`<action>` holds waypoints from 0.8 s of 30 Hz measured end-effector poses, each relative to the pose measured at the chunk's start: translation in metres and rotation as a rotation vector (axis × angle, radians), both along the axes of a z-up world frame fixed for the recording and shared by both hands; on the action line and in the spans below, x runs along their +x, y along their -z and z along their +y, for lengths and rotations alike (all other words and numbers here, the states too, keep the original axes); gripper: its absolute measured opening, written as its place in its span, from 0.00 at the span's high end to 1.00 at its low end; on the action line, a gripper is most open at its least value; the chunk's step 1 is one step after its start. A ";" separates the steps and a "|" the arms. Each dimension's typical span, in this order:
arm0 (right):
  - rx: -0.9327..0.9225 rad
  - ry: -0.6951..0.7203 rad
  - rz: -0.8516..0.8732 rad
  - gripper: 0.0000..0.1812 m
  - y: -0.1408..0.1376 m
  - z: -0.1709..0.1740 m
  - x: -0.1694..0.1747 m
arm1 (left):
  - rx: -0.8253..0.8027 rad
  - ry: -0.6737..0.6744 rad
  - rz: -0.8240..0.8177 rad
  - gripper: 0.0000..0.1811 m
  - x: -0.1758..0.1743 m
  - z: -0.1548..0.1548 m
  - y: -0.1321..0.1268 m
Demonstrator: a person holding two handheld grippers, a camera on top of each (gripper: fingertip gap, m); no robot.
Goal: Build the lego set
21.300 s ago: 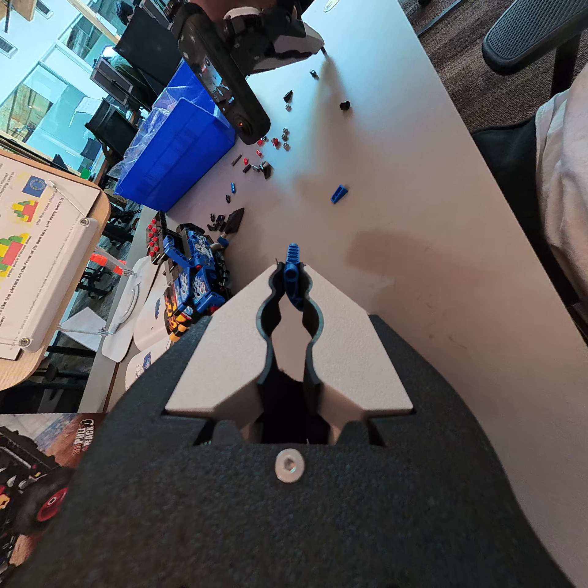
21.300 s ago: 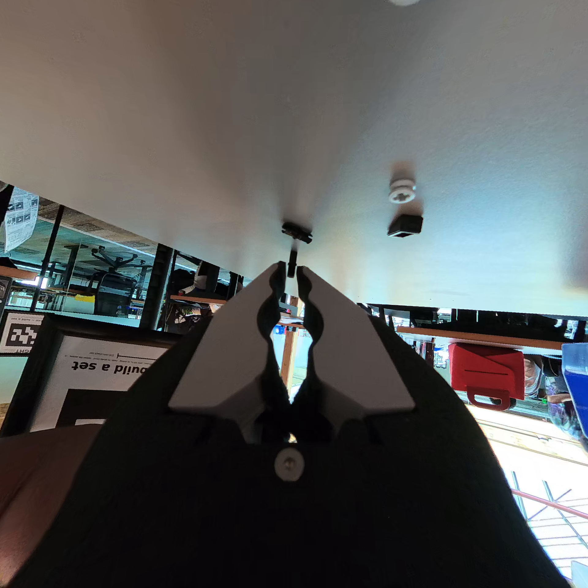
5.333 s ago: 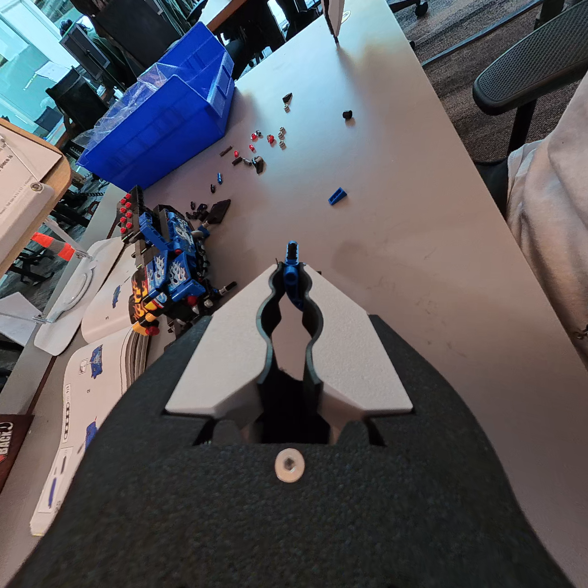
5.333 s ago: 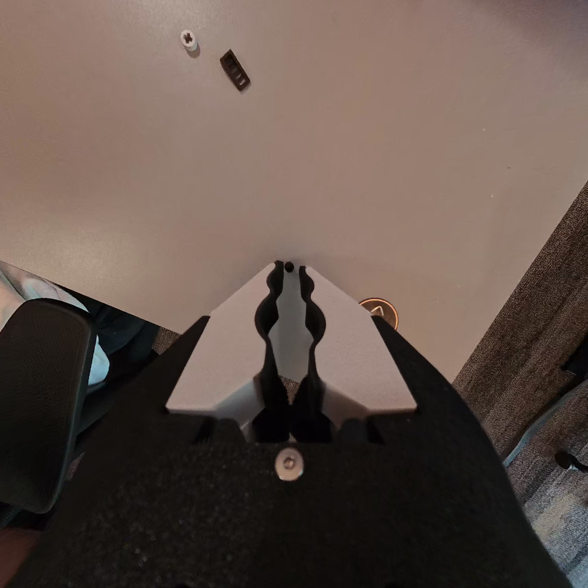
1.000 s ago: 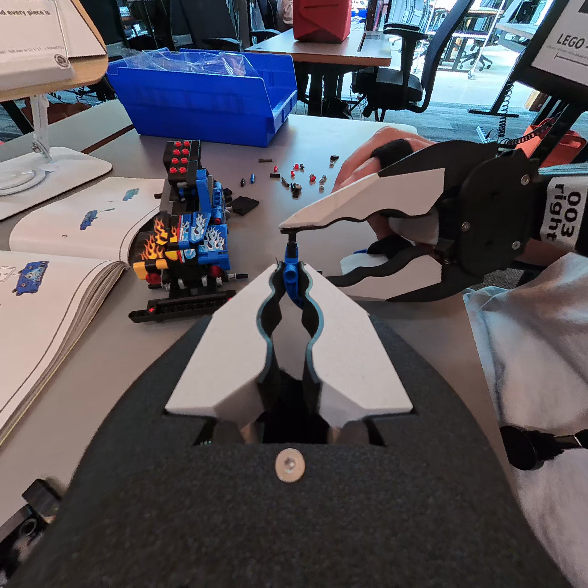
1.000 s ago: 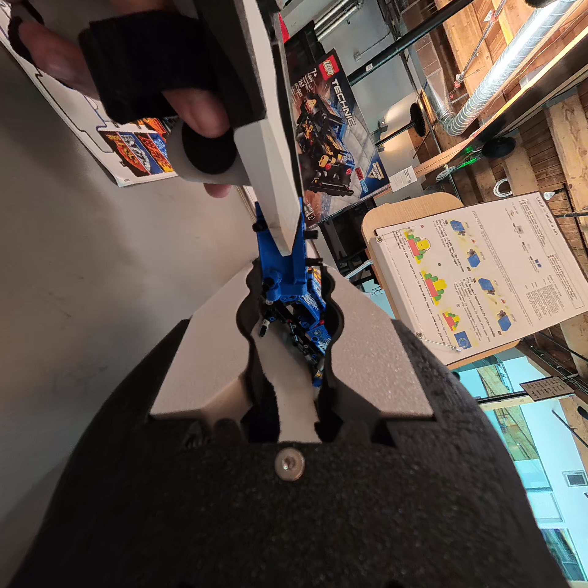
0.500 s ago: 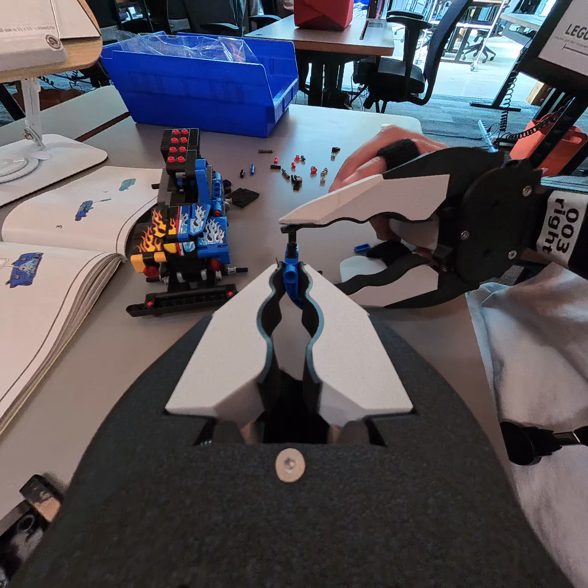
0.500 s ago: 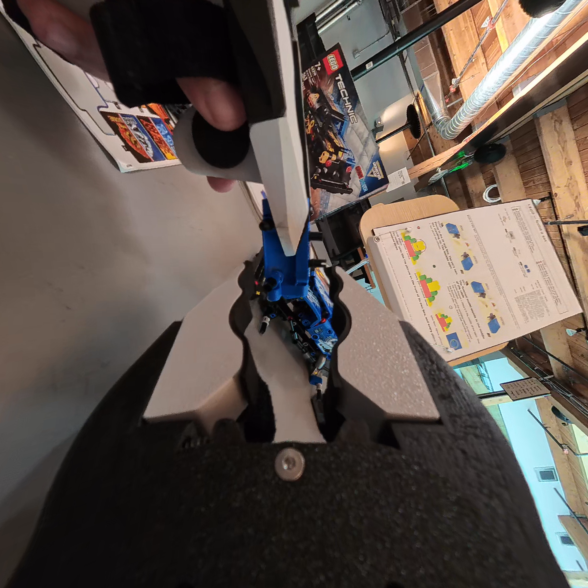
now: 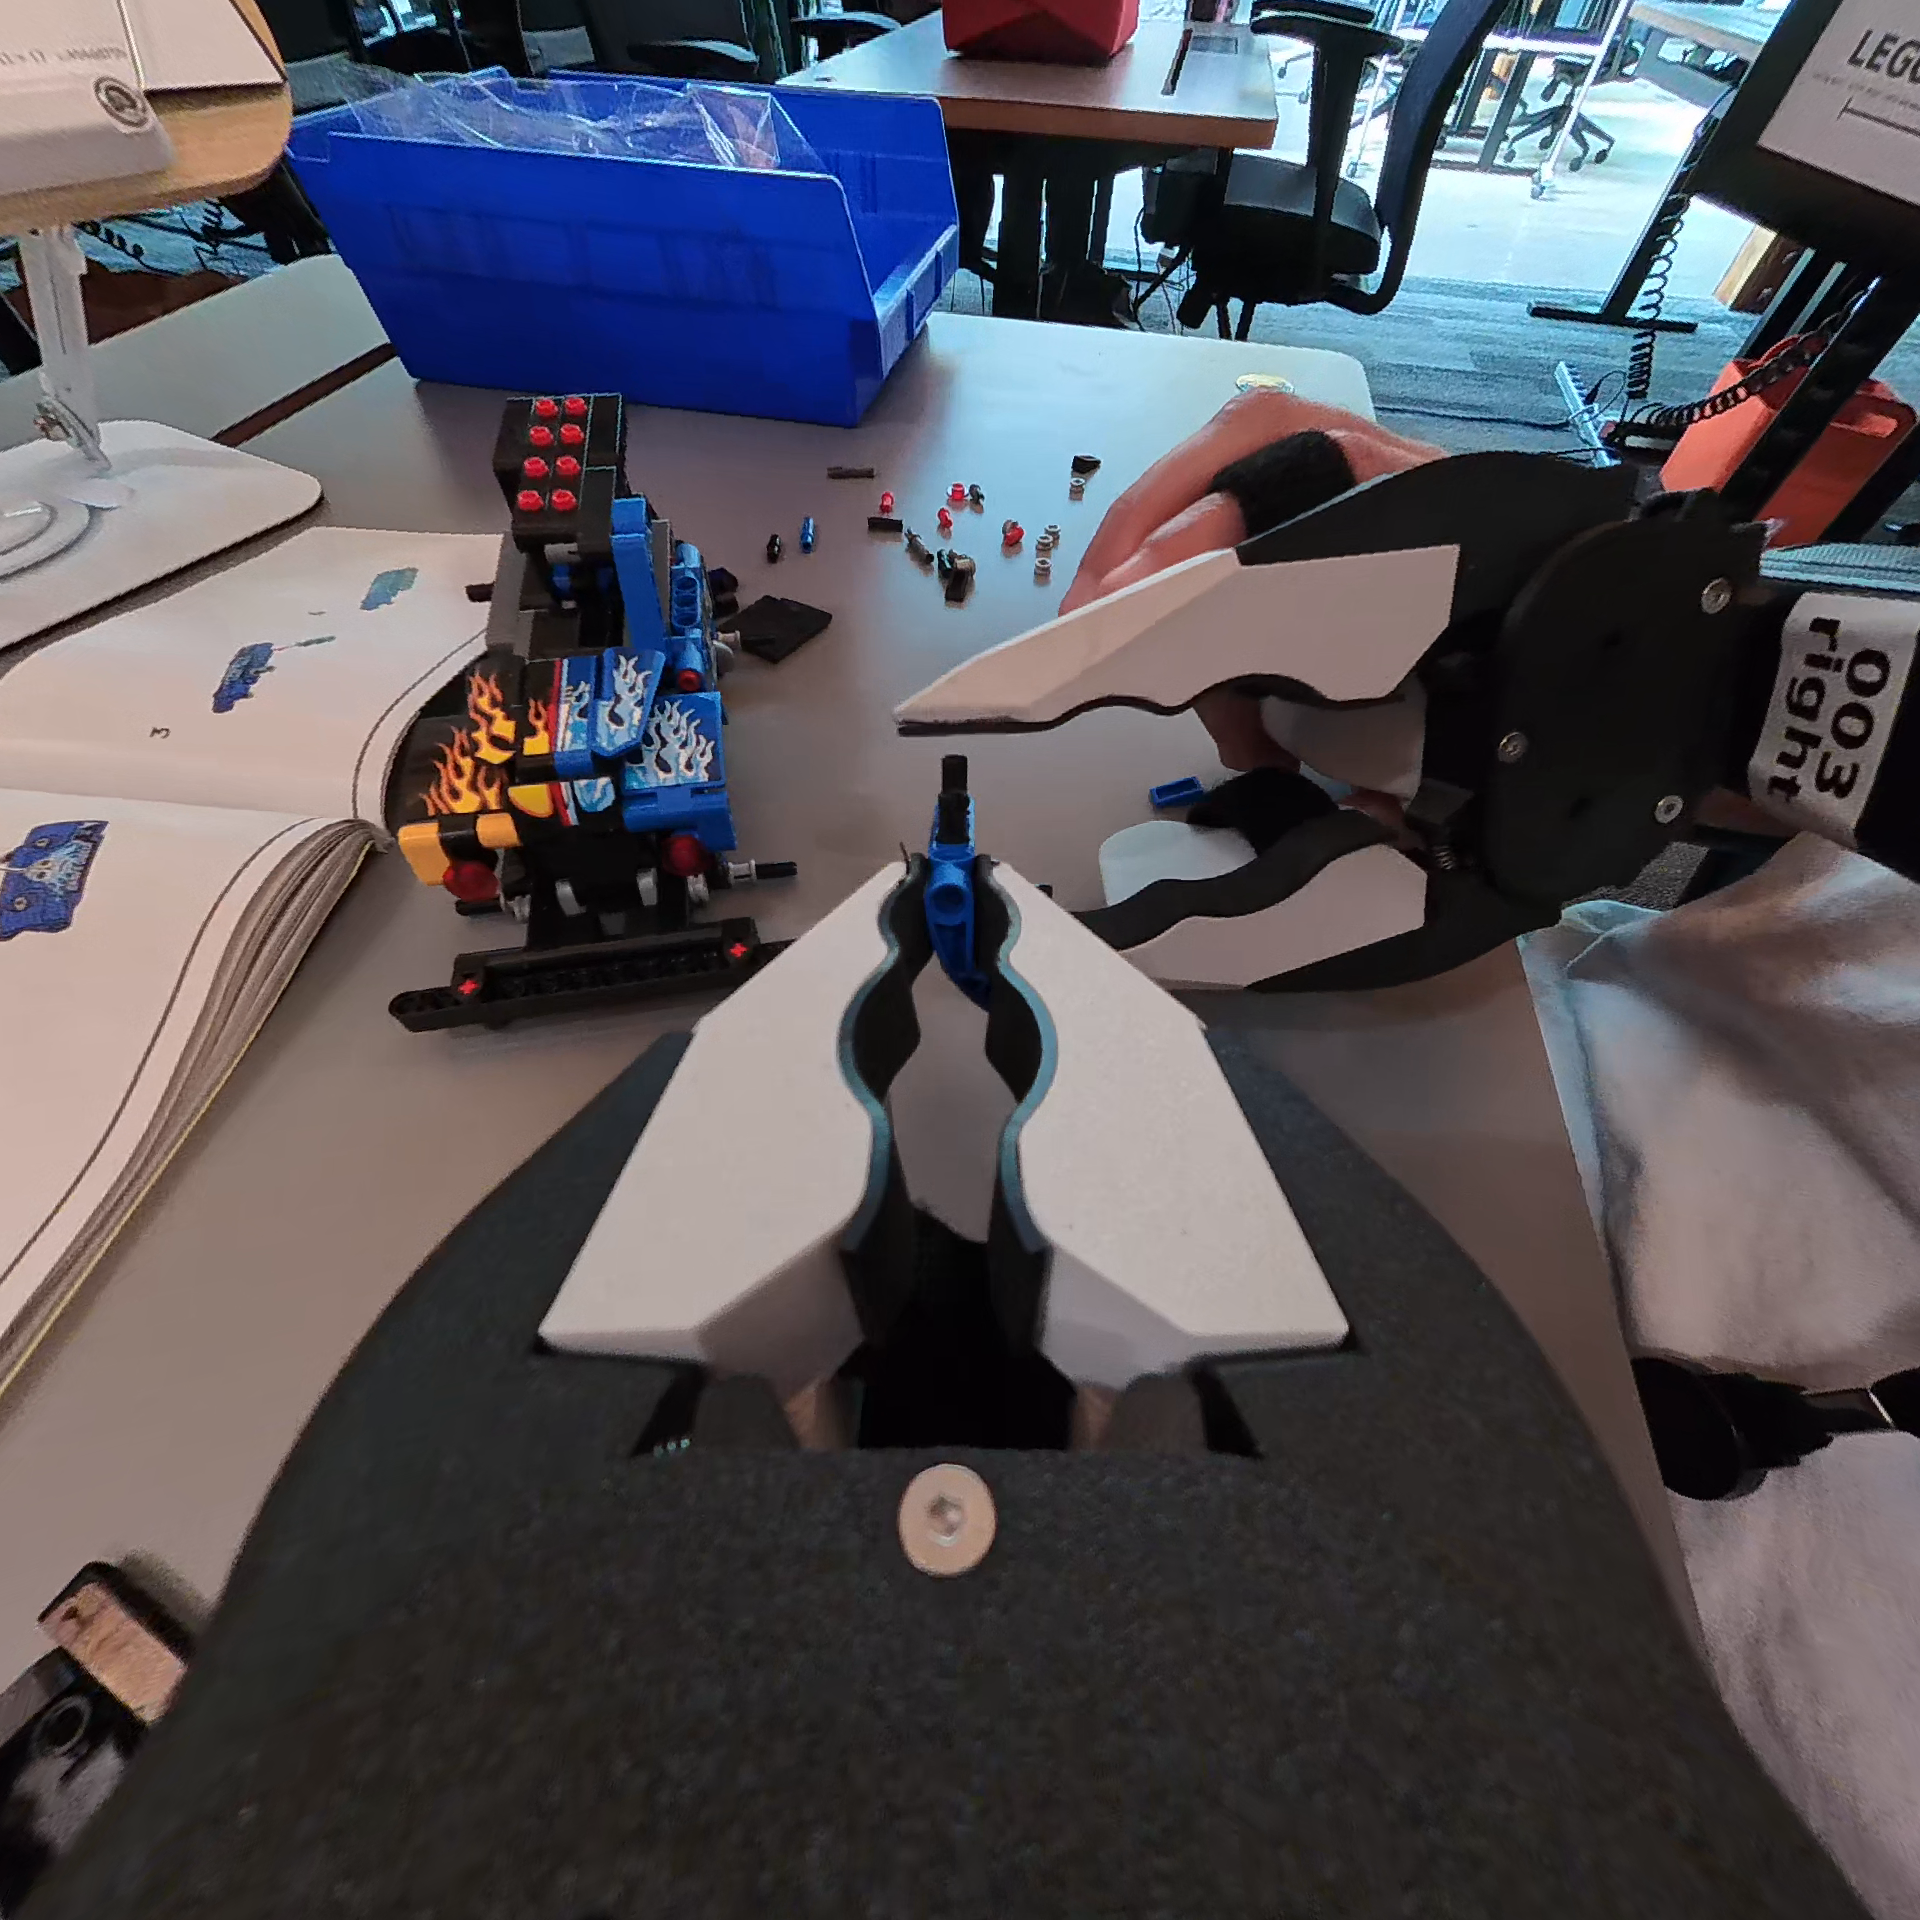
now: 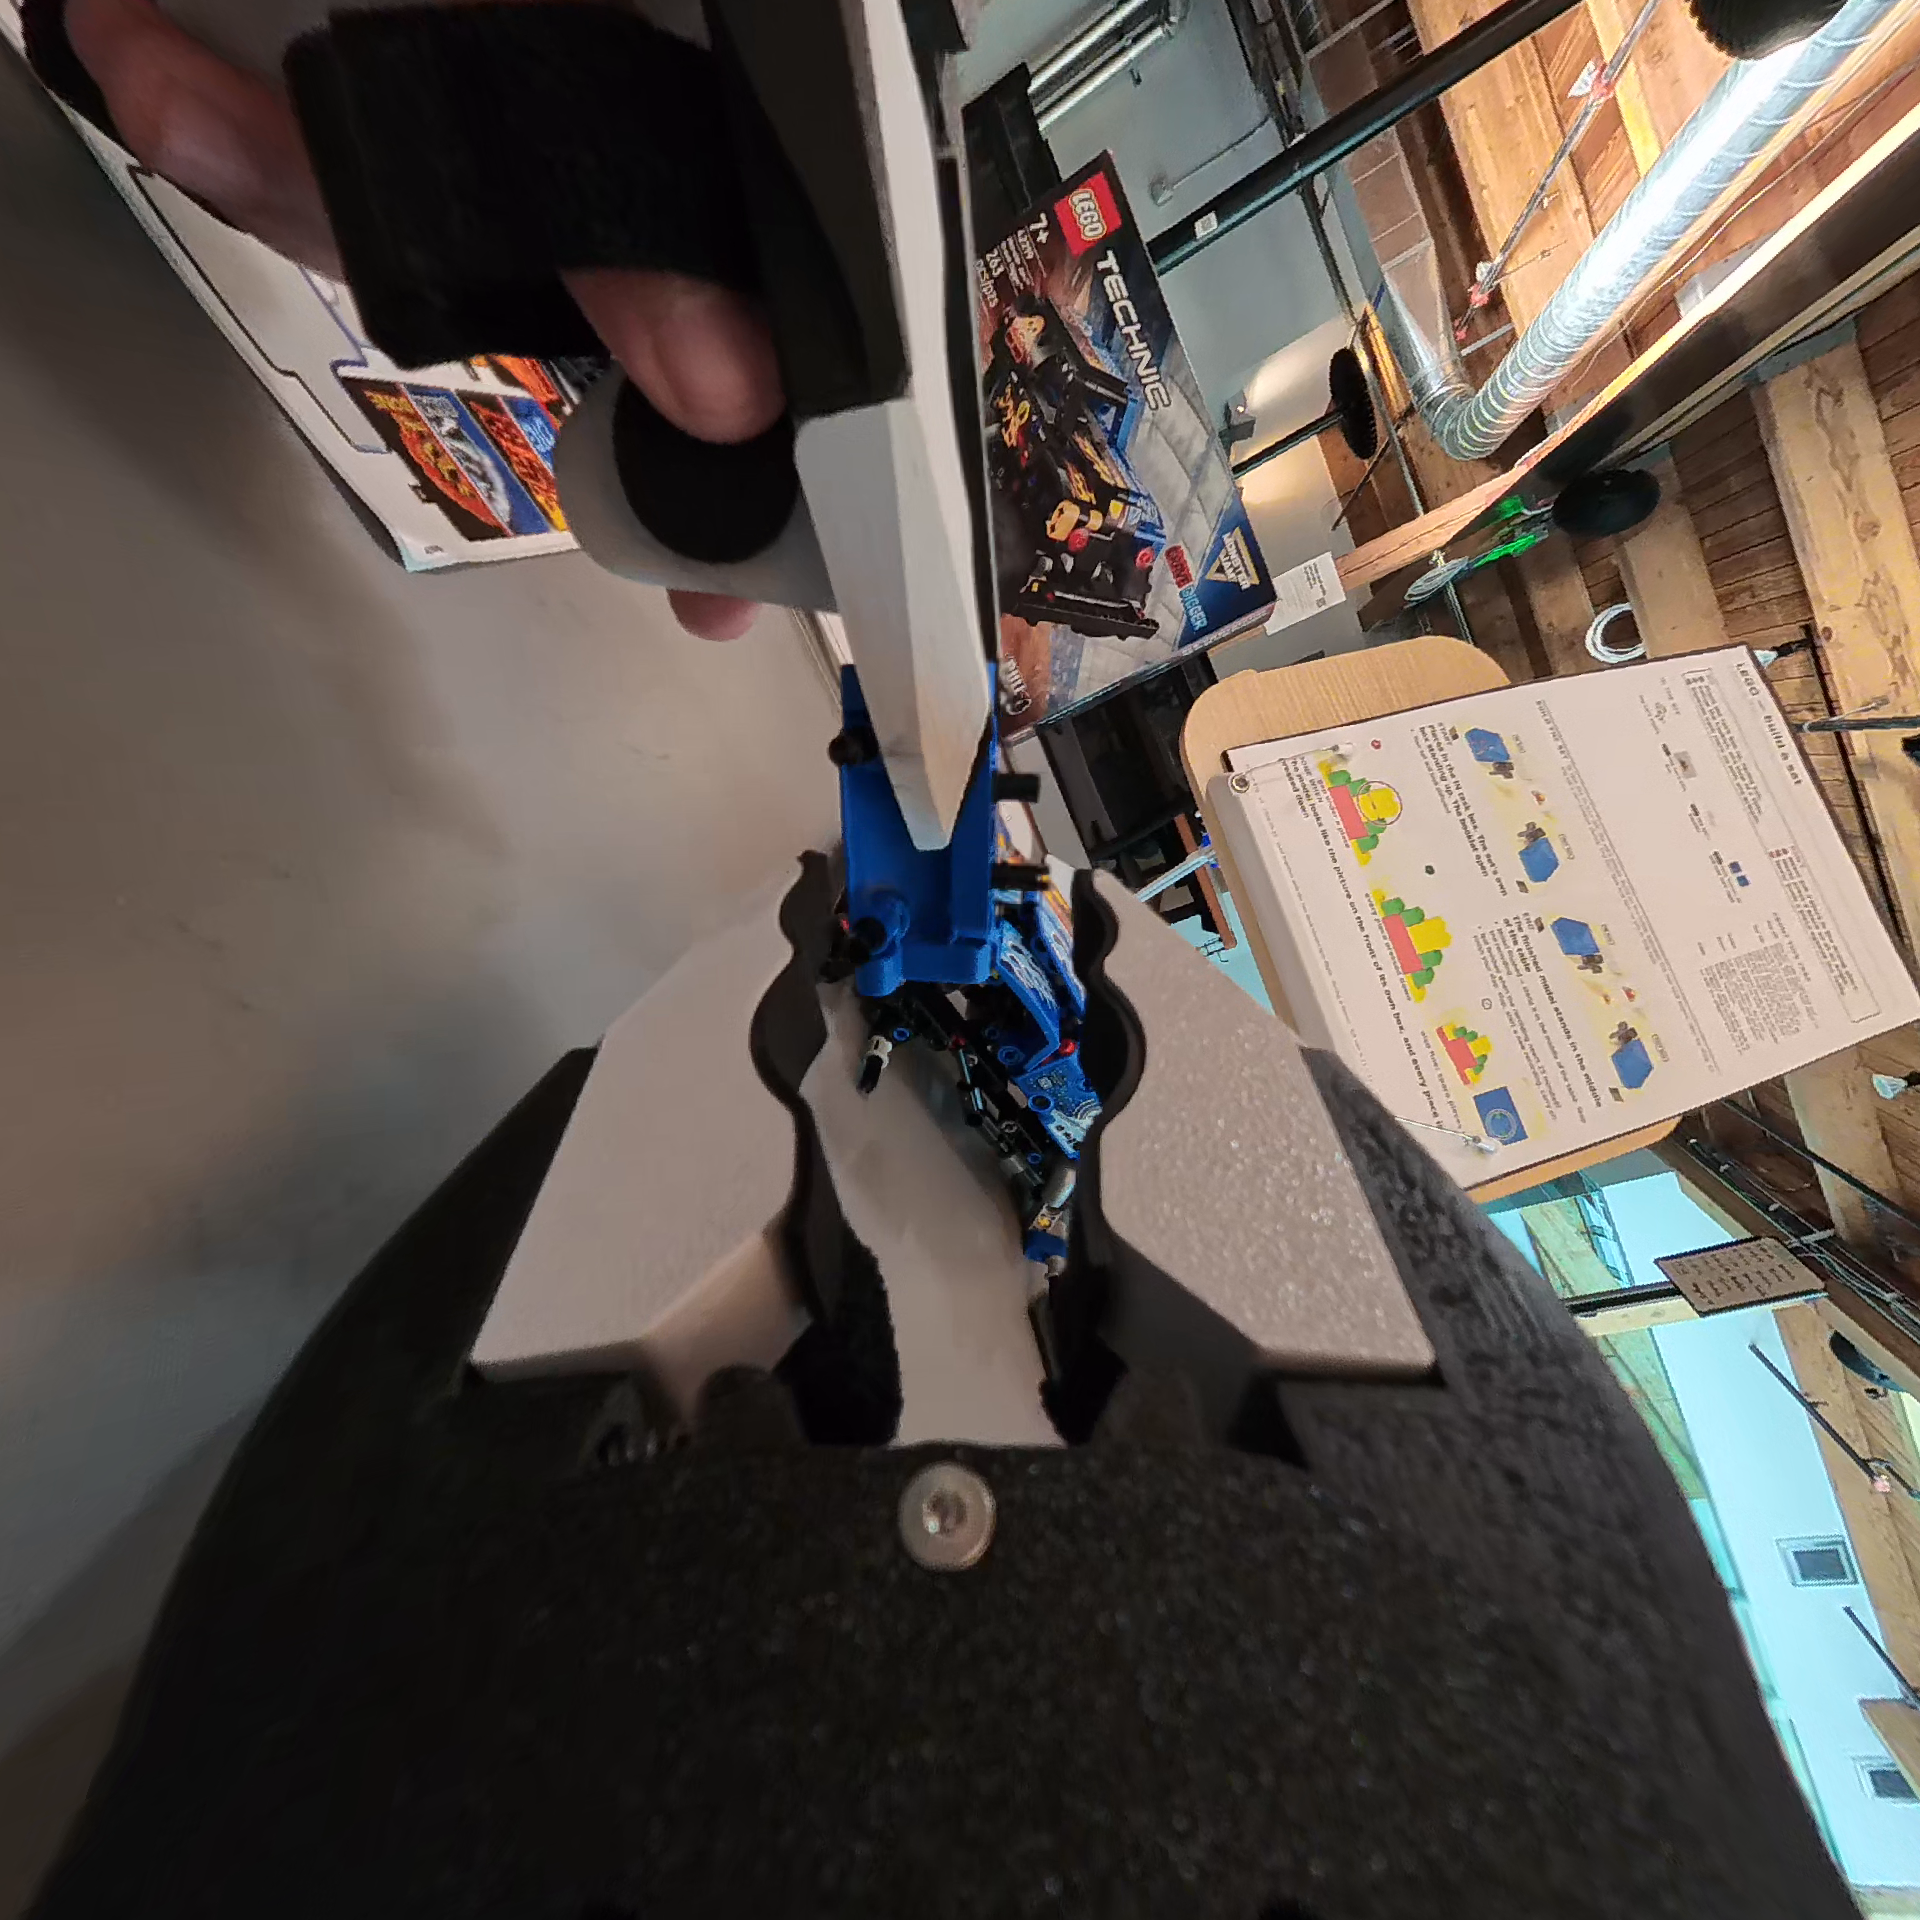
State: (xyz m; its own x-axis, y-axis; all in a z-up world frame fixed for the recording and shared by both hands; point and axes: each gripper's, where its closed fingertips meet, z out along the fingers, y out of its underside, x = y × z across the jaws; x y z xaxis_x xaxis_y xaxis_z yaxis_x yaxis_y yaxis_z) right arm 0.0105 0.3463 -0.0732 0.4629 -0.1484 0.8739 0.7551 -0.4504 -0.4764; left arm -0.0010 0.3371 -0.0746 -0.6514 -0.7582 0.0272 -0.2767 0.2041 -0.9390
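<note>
Left gripper clenched on a blue lego piece, held above the table with a black pin standing up from its top end. Right gripper released, jaws spread wide on either side of that pin, upper finger just above the pin's tip, lower finger down near the table at 3 o'clock of the piece; nothing held between them. Seen from the right wrist view, the same blue lego piece gripped in the other tool's tips, extra pins poking from its sides. Pin apparently seated in the piece, so that small sub-step looks finished (a judgement only, since the joint itself is too small to check). Truck build at 10 o'clock of the left gripper, well apart from the held piece: flame-printed blue body and black chassis already together, no wheels visible on it. Left to do, by the look of things: joining the held piece to the truck, then using up the loose parts scattered at 12 o'clock. Instruction booklet open at 9 o'clock, blue bin behind at 11 o'clock.
</note>
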 end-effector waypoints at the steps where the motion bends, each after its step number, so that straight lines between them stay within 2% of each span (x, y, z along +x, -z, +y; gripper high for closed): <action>1: -0.002 0.001 0.004 0.75 0.000 0.000 0.000 | -0.001 0.000 -0.001 0.97 0.000 0.000 0.000; 5: -0.011 -0.007 0.022 0.75 0.003 -0.001 0.001 | 0.022 -0.010 -0.022 0.97 0.001 0.003 -0.002; 8: 0.011 -0.067 0.147 0.76 -0.001 -0.008 -0.001 | 0.127 -0.035 -0.109 0.97 0.005 0.011 -0.005; 10: 0.053 -0.120 0.312 0.80 -0.012 -0.016 0.000 | 0.250 -0.050 -0.209 0.98 0.006 0.016 -0.008; 13: 0.090 -0.195 0.676 0.88 -0.021 -0.021 0.000 | 0.454 -0.036 -0.381 0.97 0.004 0.012 -0.010; 15: 0.105 -0.259 0.922 0.88 -0.025 -0.020 -0.005 | 0.574 -0.026 -0.474 0.98 0.001 0.007 -0.009; 17: 0.126 -0.316 1.070 0.90 -0.030 -0.019 -0.012 | 0.642 -0.024 -0.525 0.98 0.000 0.002 -0.008; 24: 0.076 -0.251 0.987 0.94 -0.015 -0.013 -0.015 | 0.628 -0.035 -0.519 0.98 -0.002 0.000 -0.011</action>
State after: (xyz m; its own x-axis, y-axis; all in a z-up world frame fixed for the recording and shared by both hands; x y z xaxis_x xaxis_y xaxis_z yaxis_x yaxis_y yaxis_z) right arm -0.0041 0.3337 -0.0587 0.9968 0.0131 0.0783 0.0788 -0.2756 -0.9580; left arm -0.0032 0.3374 -0.0641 -0.4397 -0.5518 -0.7086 0.1464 0.7344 -0.6627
